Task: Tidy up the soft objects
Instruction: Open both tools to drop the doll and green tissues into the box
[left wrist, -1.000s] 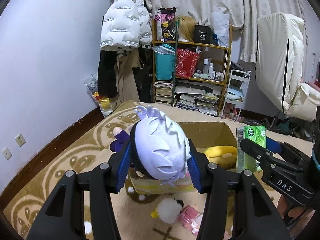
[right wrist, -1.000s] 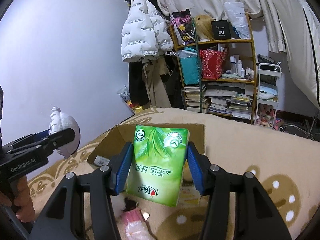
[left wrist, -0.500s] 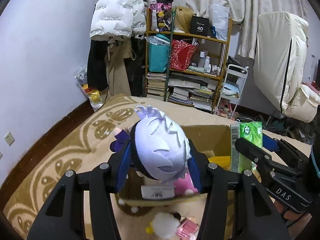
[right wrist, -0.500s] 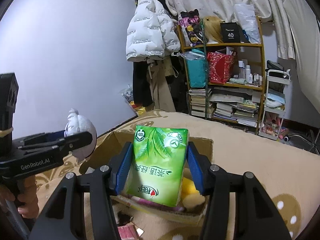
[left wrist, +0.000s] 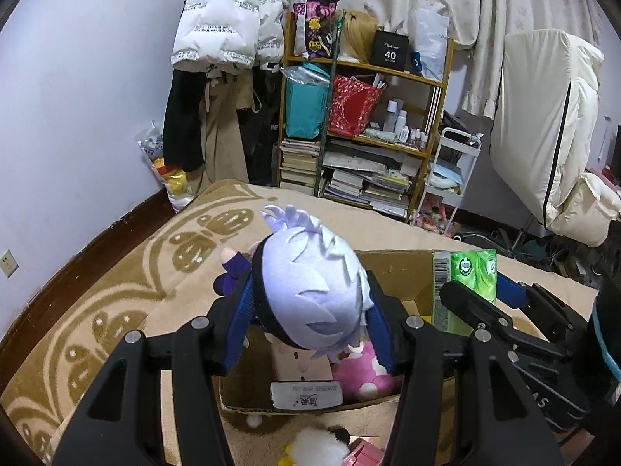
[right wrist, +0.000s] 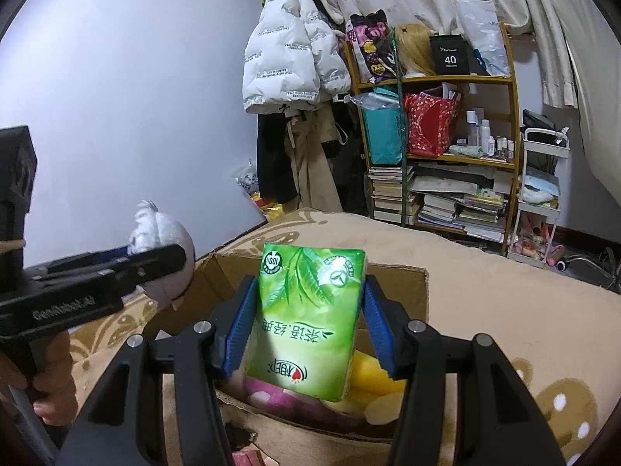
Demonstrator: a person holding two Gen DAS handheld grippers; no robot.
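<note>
My left gripper (left wrist: 310, 322) is shut on a white-haired plush doll (left wrist: 310, 295) and holds it above the near left part of an open cardboard box (left wrist: 396, 268). My right gripper (right wrist: 306, 330) is shut on a green tissue pack (right wrist: 306, 318) and holds it above the same box (right wrist: 392, 283). The tissue pack also shows in the left wrist view (left wrist: 471, 283). The doll shows at the left in the right wrist view (right wrist: 163, 256). In the box lie a pink plush (left wrist: 361, 372) and a yellow plush (right wrist: 372, 384).
The box stands on a beige patterned blanket (left wrist: 155, 272). A white and yellow plush (left wrist: 314, 446) and a pink packet (left wrist: 365, 452) lie in front of the box. A loaded shelf (left wrist: 361, 136), hung coats (left wrist: 221, 77) and a white cart (left wrist: 450, 178) stand behind.
Both grippers have moved forward over the box with their loads still held. The inside of the box now shows under them.
</note>
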